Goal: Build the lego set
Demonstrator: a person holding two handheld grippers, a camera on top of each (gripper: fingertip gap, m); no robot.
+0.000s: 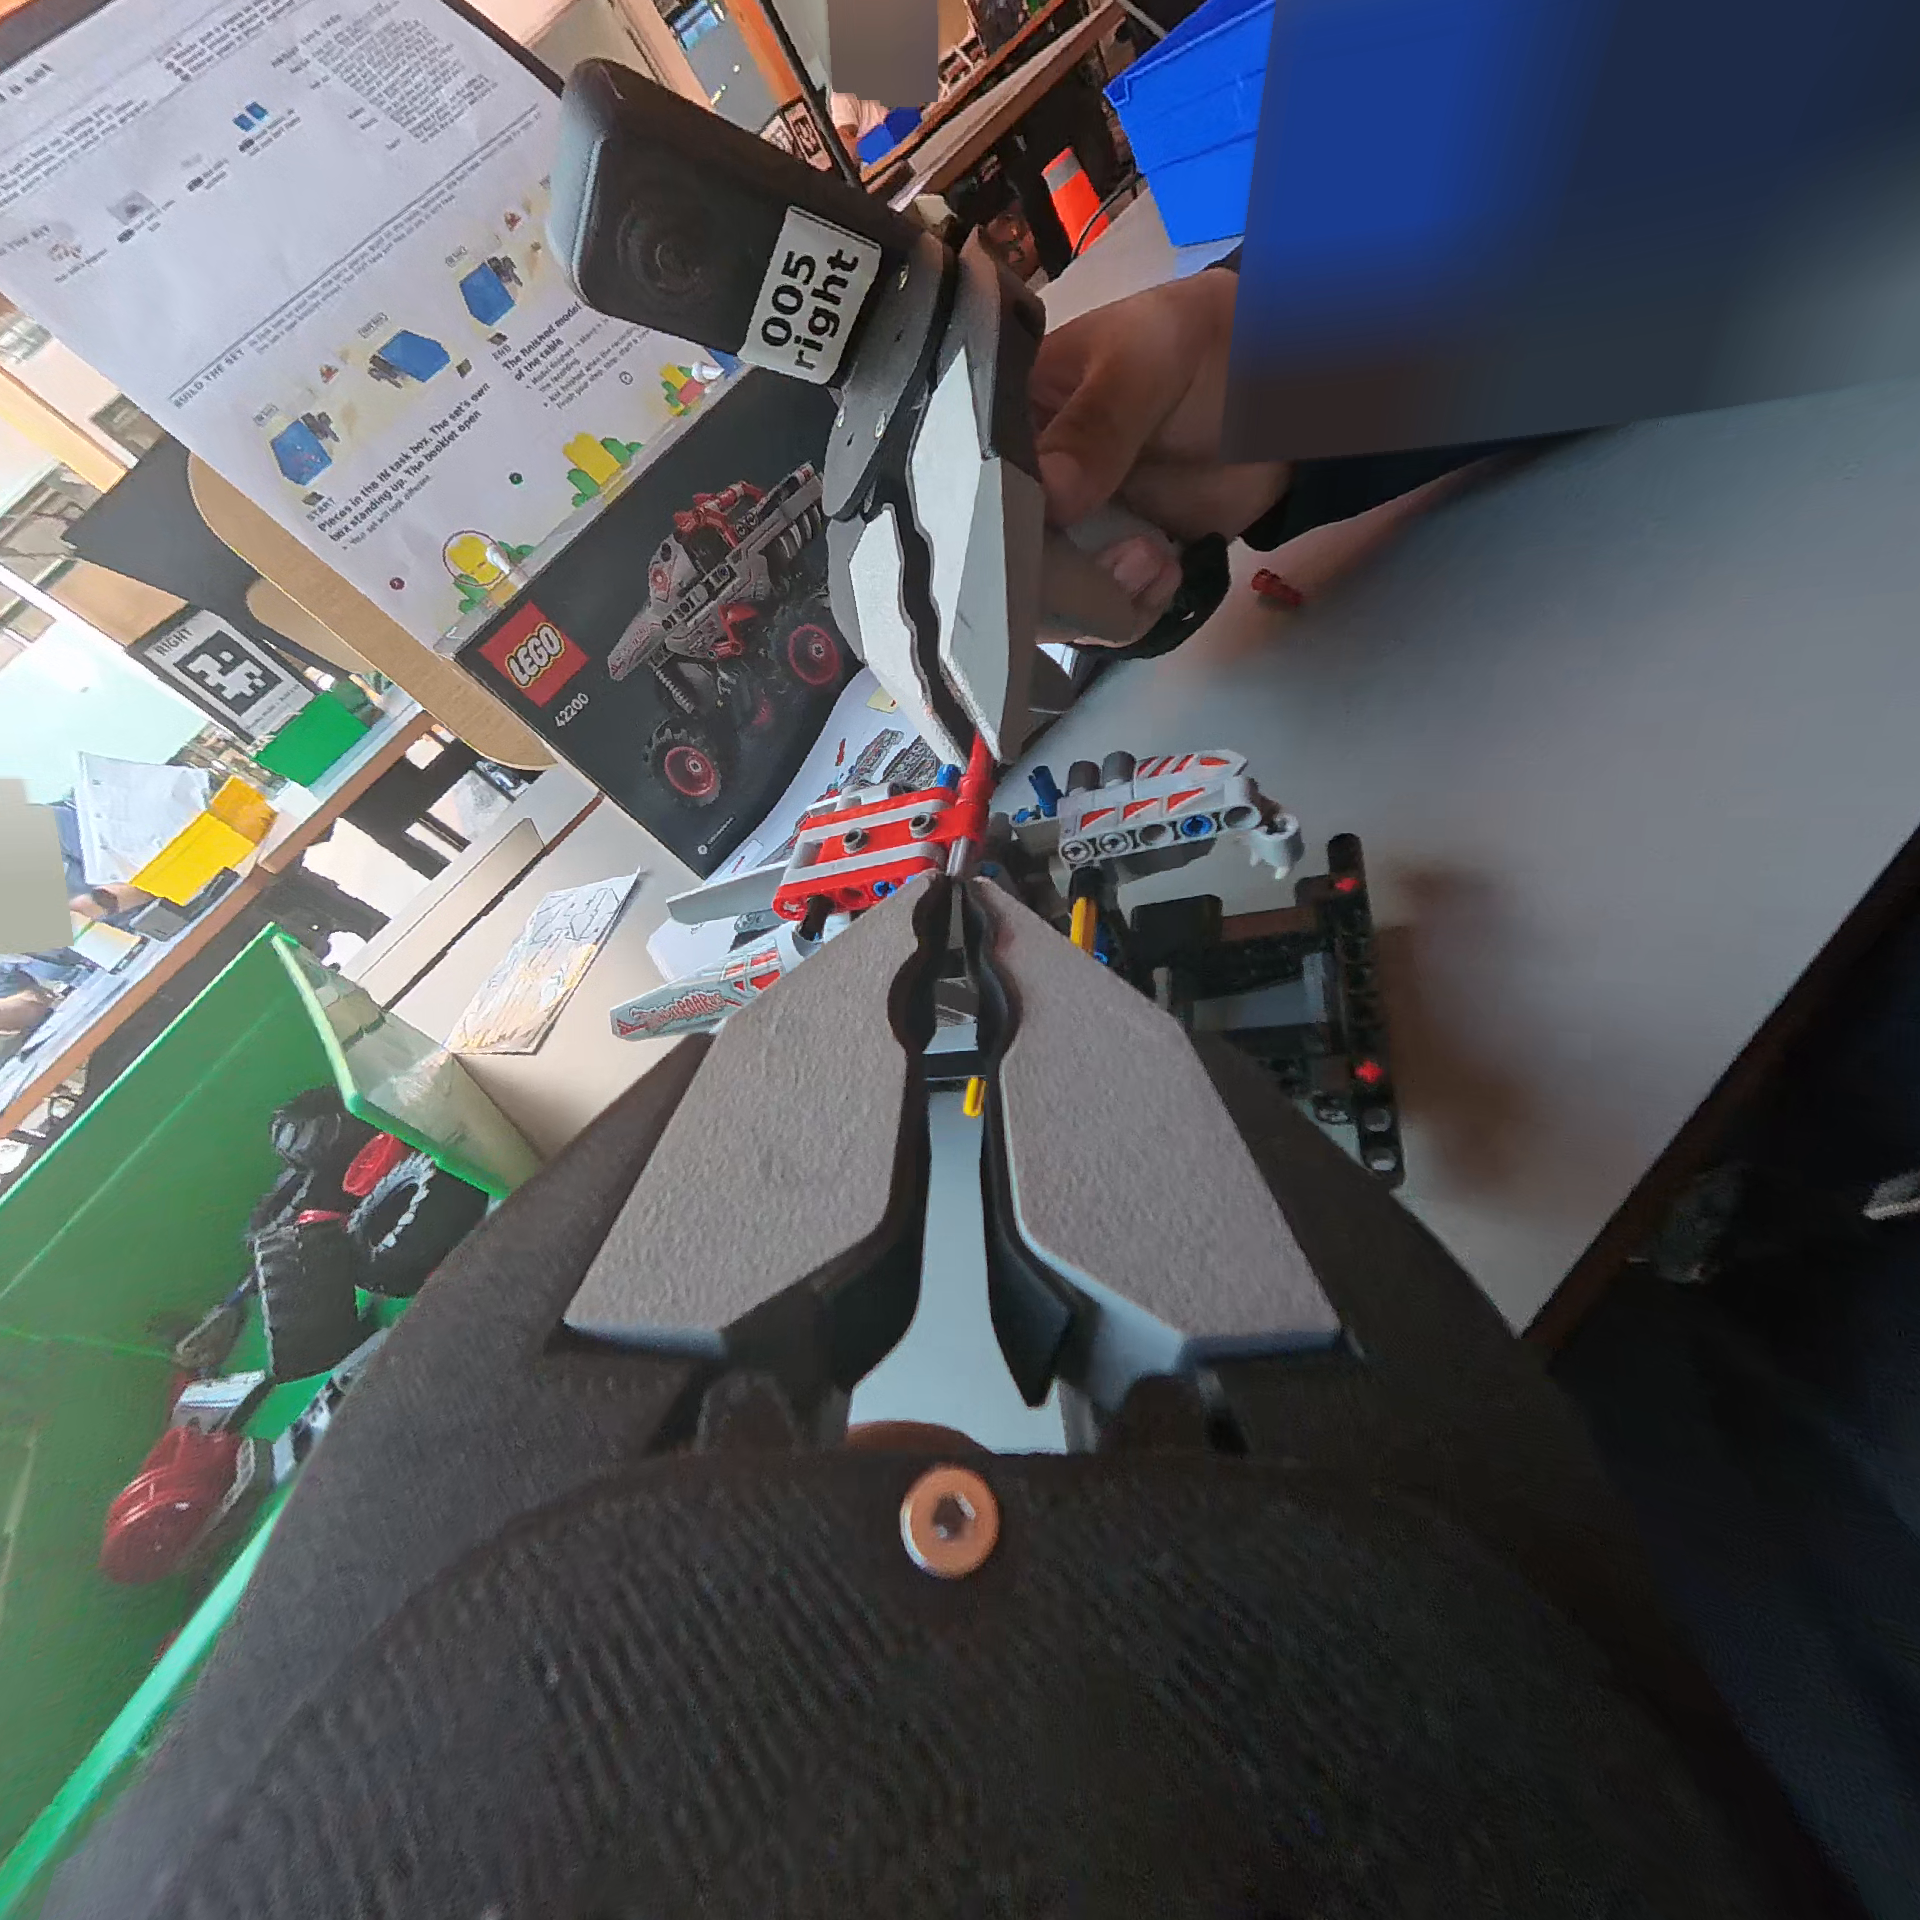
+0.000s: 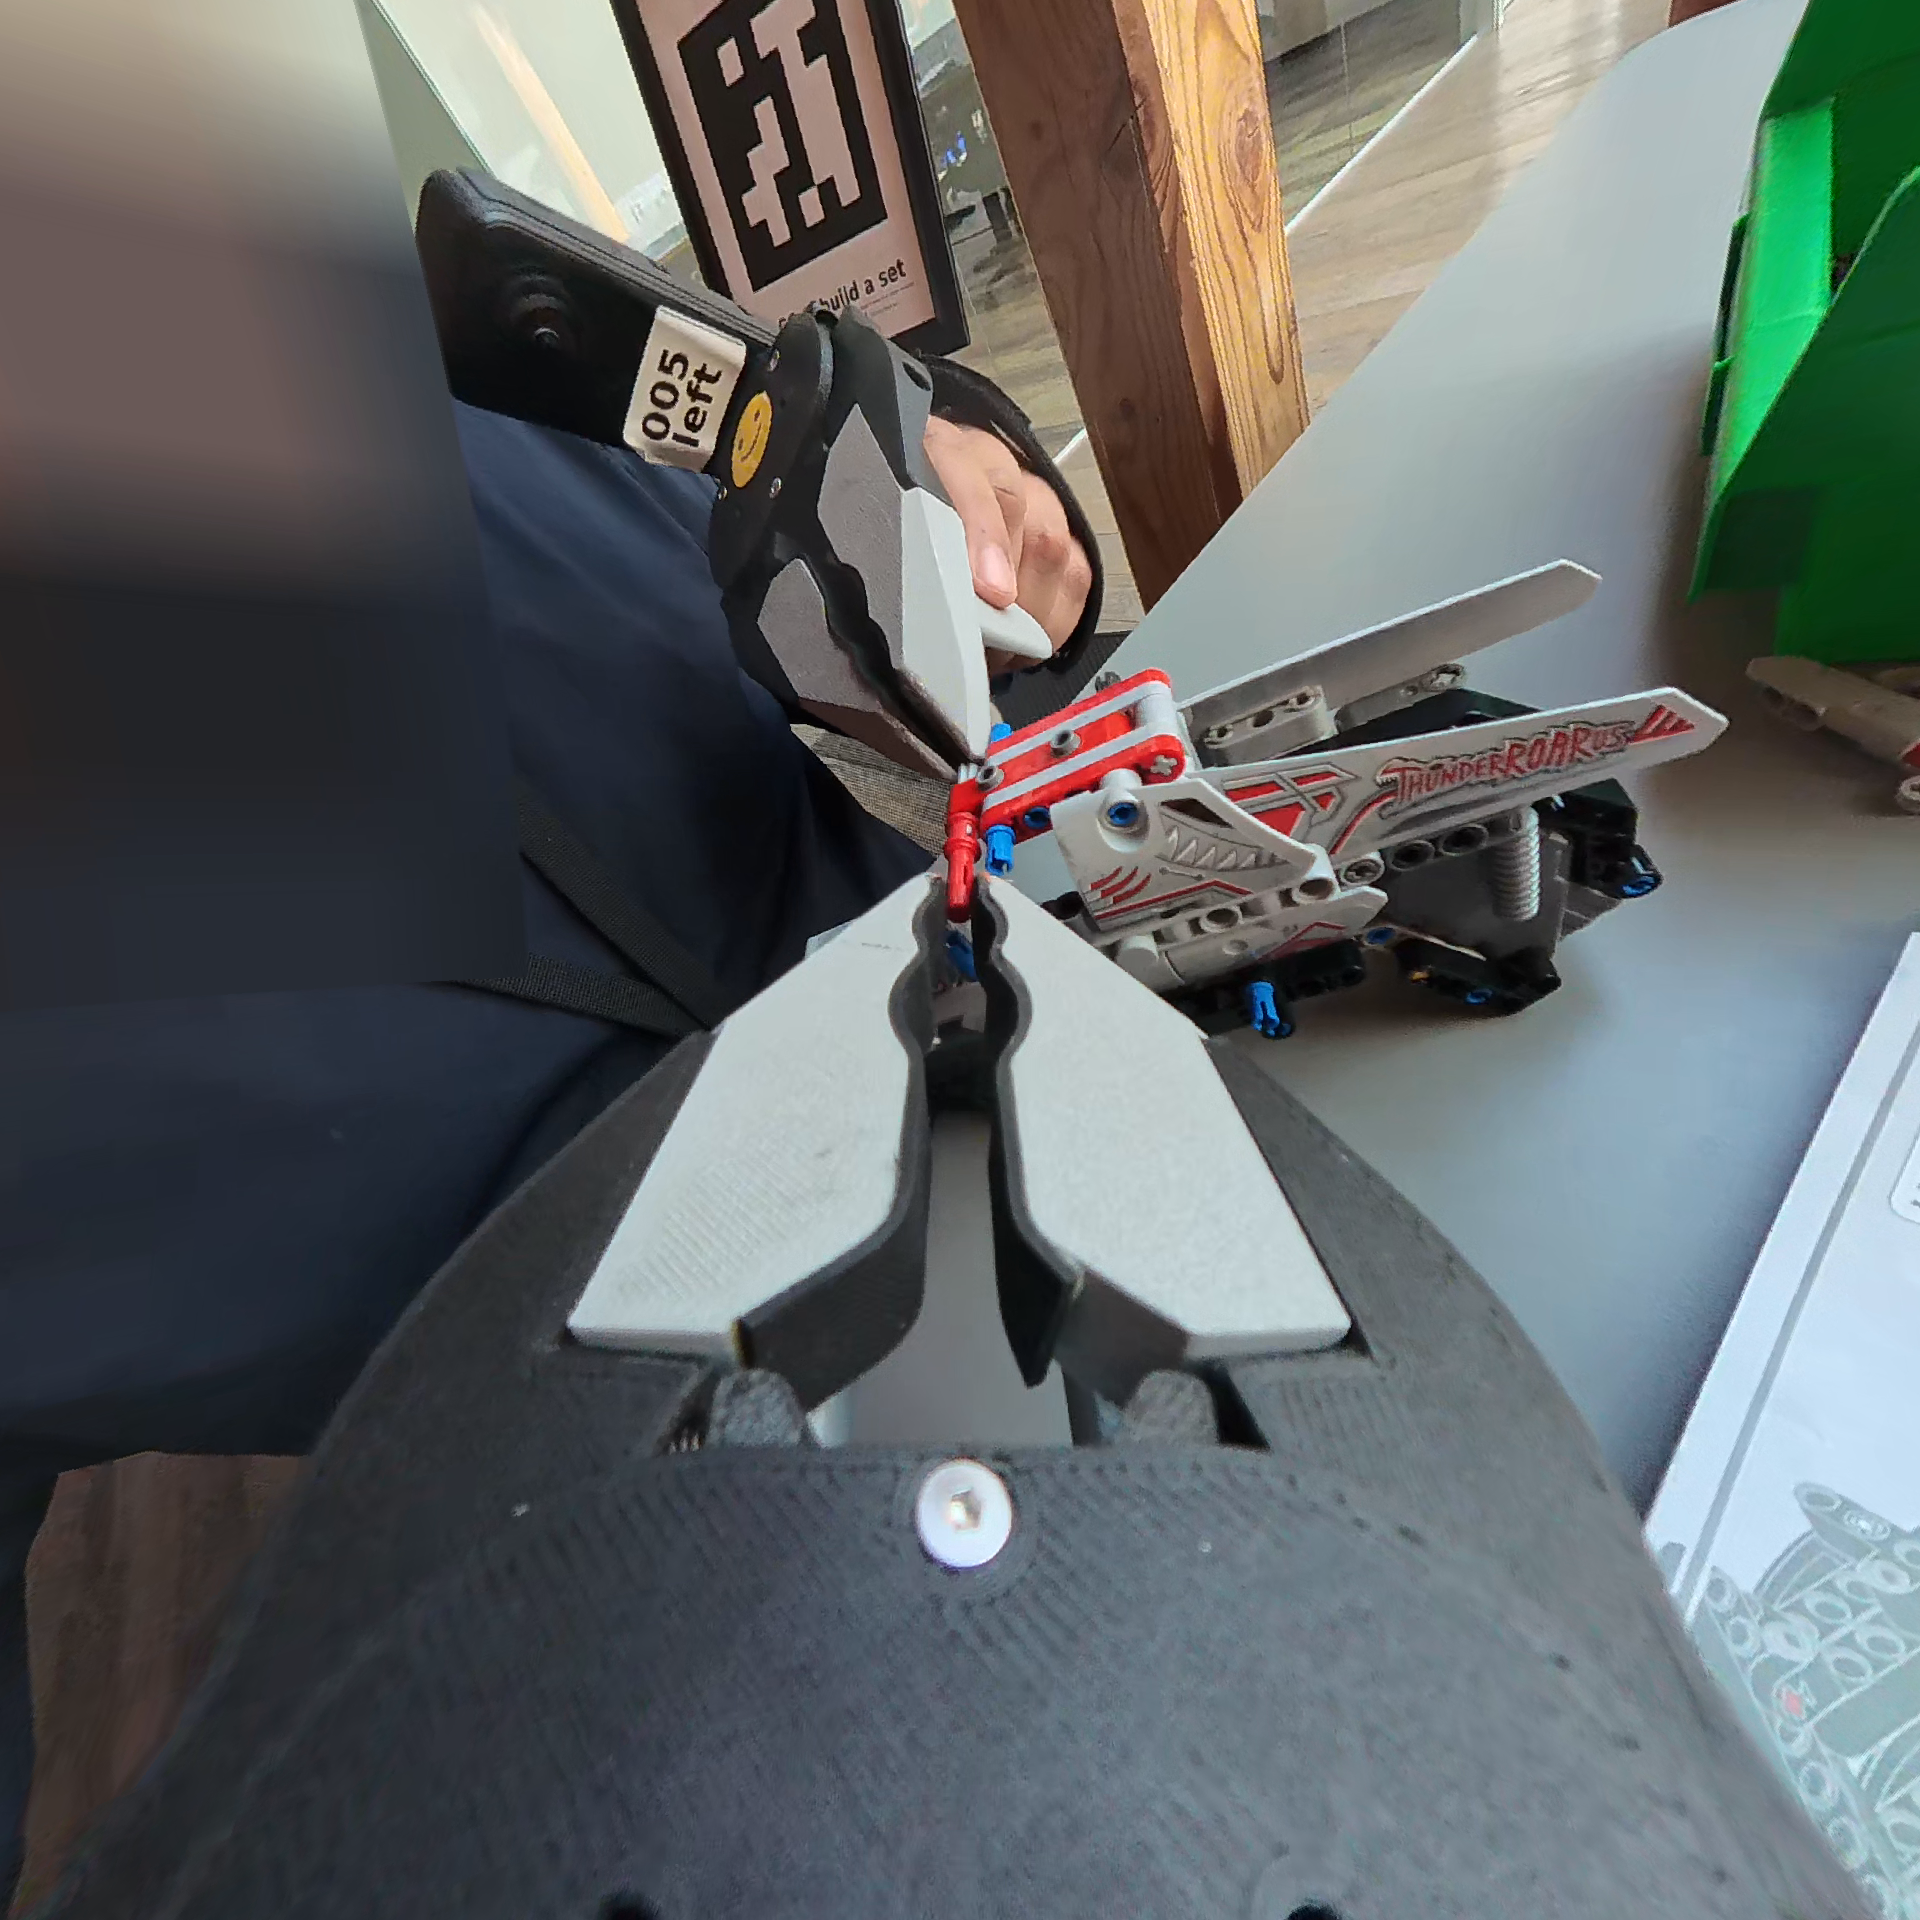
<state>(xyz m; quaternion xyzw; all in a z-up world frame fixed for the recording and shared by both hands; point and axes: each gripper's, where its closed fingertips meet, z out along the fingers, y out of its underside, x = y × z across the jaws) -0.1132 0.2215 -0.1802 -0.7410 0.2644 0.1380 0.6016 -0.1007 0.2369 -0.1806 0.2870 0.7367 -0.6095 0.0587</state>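
The half-built truck model (image 2: 1351, 831) lies on the grey table (image 2: 1558, 364), with white printed side panels, a black chassis and a red frame (image 2: 1081, 753) at its near end. It also shows in the left wrist view (image 1: 1174, 821). My left gripper (image 1: 956, 883) is shut on the end of the red frame (image 1: 883, 842); it reaches in from above in the right wrist view (image 2: 971, 753). My right gripper (image 2: 961, 896) is shut on a small red connector piece (image 2: 961, 847) that touches the frame's end. It comes down from above in the left wrist view (image 1: 982, 748).
The set's box (image 1: 665, 665) and a printed guide sheet (image 1: 312, 260) stand behind. A sticker sheet (image 1: 551, 966) lies near a green bin (image 1: 156, 1195) holding tyres and red wheels. A loose red piece (image 1: 1276, 585) lies on the table. The booklet (image 2: 1818, 1455) is at the right. My left and right fingertips are right by each other.
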